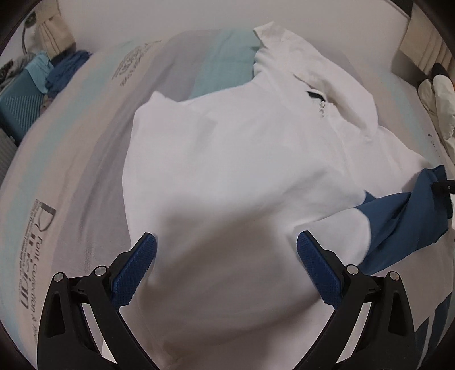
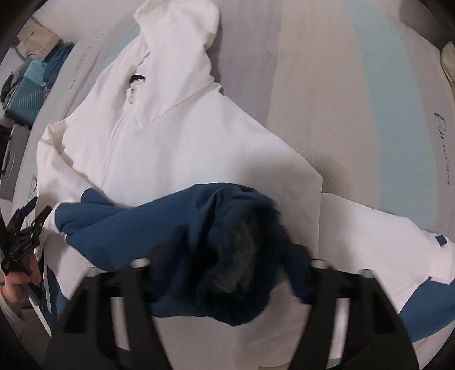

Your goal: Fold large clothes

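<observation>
1. Two wrist views share one scene: a white and blue hooded jacket (image 1: 227, 148) spread on a bed whose sheet (image 1: 85, 148) is striped grey, pale blue and white with printed lettering that is too smeared to read.
2. Far left in the left wrist view, a teal suitcase (image 1: 17, 111) stands beside the bed with crumpled blue clothes (image 1: 64, 72) piled by it; the fisheye rim cuts both off.
3. Left gripper (image 1: 226, 269): its blue ribbed pads (image 1: 133, 276) stand wide apart above the jacket's white fabric, which is blurred. Nothing is caught between them, and whether the tips brush the cloth is unclear.
4. In the right wrist view, that same gripper shows only as a black frame at the left edge, with part of a hand (image 2: 20, 277) on its grip.
5. Centre of the right wrist view, the zipper (image 2: 109, 148) runs up to the hood (image 2: 176, 25), which lies toward the top of the frame.
6. Blue sleeve (image 2: 159, 222) of the jacket is drawn across the white front toward the left.
7. Right gripper (image 2: 227, 273): the bunched dark cuff (image 2: 241, 256) fills the gap between its black arms and hides the pads. Motion blur prevents telling whether they press on the cloth.
8. Right side: the other sleeve (image 2: 384, 242) lies out flat, its end cut off.
</observation>
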`<state>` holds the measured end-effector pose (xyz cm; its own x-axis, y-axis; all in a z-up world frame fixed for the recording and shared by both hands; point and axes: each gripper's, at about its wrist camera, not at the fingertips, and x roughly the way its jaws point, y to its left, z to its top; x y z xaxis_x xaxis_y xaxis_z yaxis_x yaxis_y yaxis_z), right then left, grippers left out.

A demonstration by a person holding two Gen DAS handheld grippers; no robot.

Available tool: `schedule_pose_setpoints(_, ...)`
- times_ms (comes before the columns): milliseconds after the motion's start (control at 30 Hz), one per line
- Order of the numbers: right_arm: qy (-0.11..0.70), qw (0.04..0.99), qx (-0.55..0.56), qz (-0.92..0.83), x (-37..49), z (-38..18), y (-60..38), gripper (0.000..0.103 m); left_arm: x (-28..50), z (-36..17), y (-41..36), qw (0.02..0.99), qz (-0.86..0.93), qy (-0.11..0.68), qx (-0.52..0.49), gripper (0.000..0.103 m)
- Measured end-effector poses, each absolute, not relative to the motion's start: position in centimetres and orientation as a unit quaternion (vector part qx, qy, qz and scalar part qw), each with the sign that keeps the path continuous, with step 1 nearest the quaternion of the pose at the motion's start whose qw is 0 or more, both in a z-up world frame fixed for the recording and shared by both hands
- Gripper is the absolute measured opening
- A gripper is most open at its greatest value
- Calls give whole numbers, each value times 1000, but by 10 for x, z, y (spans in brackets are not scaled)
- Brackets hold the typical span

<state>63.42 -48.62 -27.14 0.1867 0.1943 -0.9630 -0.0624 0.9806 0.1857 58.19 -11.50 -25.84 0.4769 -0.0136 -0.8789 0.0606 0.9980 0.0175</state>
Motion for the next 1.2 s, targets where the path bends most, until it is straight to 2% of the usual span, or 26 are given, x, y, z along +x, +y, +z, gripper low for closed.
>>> schedule_pose_setpoints(33, 633, 768, 60, 80, 635, -272, -487, 43, 583, -261, -112, 858, -23, 512, 21, 97)
schedule_pose_setpoints(100, 632, 767, 73, 78, 639, -271, -490, 25, 584, -263, -110, 857, -28, 514, 20, 97)
schedule_pose_setpoints(167, 630, 769, 79, 75, 643, -269, -490, 16, 585, -264, -111, 857, -31, 514, 23, 97)
schedule_pose_setpoints(200, 628, 770, 80, 74, 646, -268, -490, 15, 587, -265, -111, 857, -31, 514, 26, 97)
schedule_pose_setpoints(367, 609, 786, 64, 86, 670, -249, -480, 12, 592, -266, -105, 858, -20, 512, 24, 97)
schedule_pose_setpoints(500, 559, 821, 29, 115, 692, -211, -466, 11, 596, -266, -94, 861, -2, 509, 17, 97)
schedule_pose_setpoints(600, 484, 859, -41, 160, 691, -170, -447, 11, 597, -263, -88, 865, 12, 501, 4, 97)
schedule_pose_setpoints(700, 426, 876, -130, 185, 664, -157, -435, 11, 592, -264, -84, 866, 20, 500, -6, 97)
schedule_pose_setpoints(800, 390, 876, -205, 194, 624, -169, -432, 11, 580, -267, -84, 866, 20, 499, -15, 97)
schedule_pose_setpoints(867, 396, 869, -228, 191, 600, -191, -438, 11, 570, -269, -87, 867, 15, 499, -18, 97)
schedule_pose_setpoints(1200, 474, 855, -149, 151, 543, -262, -489, 11, 532, -283, -106, 858, 14, 512, 19, 97)
